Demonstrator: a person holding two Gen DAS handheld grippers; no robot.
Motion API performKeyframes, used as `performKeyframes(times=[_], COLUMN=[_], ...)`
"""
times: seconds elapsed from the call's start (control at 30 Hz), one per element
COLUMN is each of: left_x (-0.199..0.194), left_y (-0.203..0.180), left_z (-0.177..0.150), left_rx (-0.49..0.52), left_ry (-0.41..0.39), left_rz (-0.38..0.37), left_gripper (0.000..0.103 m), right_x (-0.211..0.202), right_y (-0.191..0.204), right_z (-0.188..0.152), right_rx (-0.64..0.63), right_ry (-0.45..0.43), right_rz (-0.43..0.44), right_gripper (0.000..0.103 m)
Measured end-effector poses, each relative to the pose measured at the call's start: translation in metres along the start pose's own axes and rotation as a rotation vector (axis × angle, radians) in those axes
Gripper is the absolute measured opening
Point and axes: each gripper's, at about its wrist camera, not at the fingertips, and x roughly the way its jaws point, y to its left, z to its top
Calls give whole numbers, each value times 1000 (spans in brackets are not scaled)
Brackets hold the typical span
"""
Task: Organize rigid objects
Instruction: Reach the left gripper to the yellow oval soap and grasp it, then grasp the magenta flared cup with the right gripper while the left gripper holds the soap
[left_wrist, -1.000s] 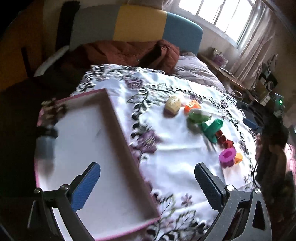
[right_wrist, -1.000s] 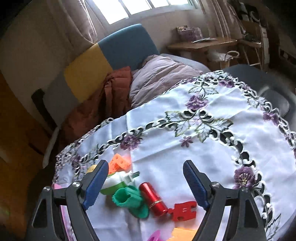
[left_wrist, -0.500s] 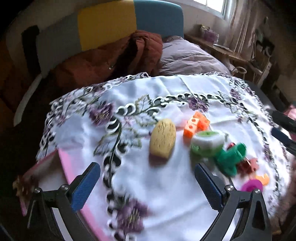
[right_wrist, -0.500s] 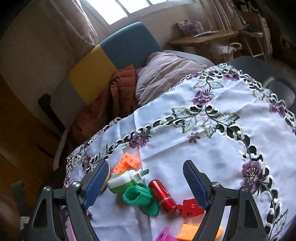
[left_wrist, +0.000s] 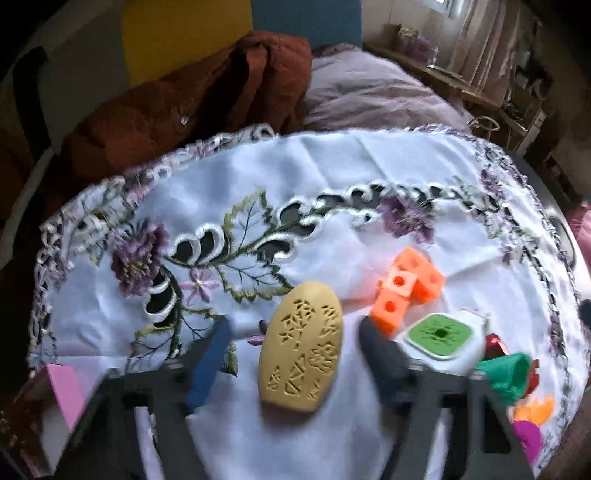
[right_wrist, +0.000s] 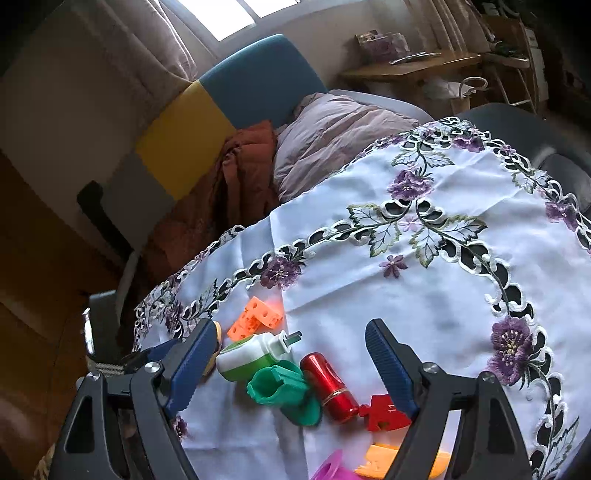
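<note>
A yellow oval piece with cut-out patterns (left_wrist: 301, 343) lies on the embroidered white tablecloth (left_wrist: 332, 177). My left gripper (left_wrist: 295, 356) straddles it and its jaws are closing. A narrow gap shows on each side between the oval and the blue pads (left_wrist: 208, 363). To its right lie orange cubes (left_wrist: 406, 291), a green-and-white device (left_wrist: 441, 339) and a green holder (left_wrist: 506, 376). My right gripper (right_wrist: 291, 365) hovers open over the green-and-white device (right_wrist: 251, 354), the green holder (right_wrist: 284, 391) and a red cylinder (right_wrist: 328, 387), touching none.
A pink tray's corner (left_wrist: 66, 387) shows at the left. A red flat piece (right_wrist: 384, 410), a magenta ring (right_wrist: 332, 469) and a yellow-orange piece (right_wrist: 384, 458) lie near the front edge. A rust blanket (left_wrist: 207, 96) and sofa stand behind the table.
My left gripper swung right from above the pink tray, came down over the yellow oval, and its jaws narrowed around it. The right gripper has kept still.
</note>
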Motion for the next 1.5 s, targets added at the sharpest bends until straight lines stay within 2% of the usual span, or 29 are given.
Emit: performKeyframes(times=[0.03,0.07,0.23,0.4,0.57,0.7,0.77,0.83,1.0,1.03,1.13,1.3,1.5], left_x=[5,1,-24,-54,-81,-90,-84,-86,-84,-84,-83,-84,-85], left_y=[1,0,5,-4,-37,-58,-59,-62,-62,-63,-65,-62,-61], left_z=[-3,-6,-35,-87,-141,-176,-186,-193,-199,-200,-201,-205,-207], left_rx=[-4,14,-51,-102,-15,48,35,44,44,54,74,82,74], left_ry=[12,-26,-62,-60,-103,-126,-97,-148,-188,-195,-208,-229,-246], left_rz=[-5,5,-37,-76,-69,-78,-91,-79,-89,-84,-73,-83,-90], left_gripper=[49,43,44,44,44,44,44,44,44,44,44,44,44], right_x=[0,1,-2,-3,0,10,14,14,0,0,8,-7,-11], right_y=[-1,-1,-7,-14,-19,-15,-11,-8,-16,-19,-25,-12,10], right_z=[0,0,3,4,4,0,-3,-4,0,0,-3,-15,-49], right_rx=[0,1,22,55,74,52,28,7,45,65,80,-104,-334], right_ry=[0,0,-17,-20,4,60,86,88,37,47,158,244,406], right_rz=[-6,-11,-24,-28,-18,10,22,29,61,61,42,-46,-71], right_gripper=[84,84,84,84,84,84,84,84,83,82,79,79,79])
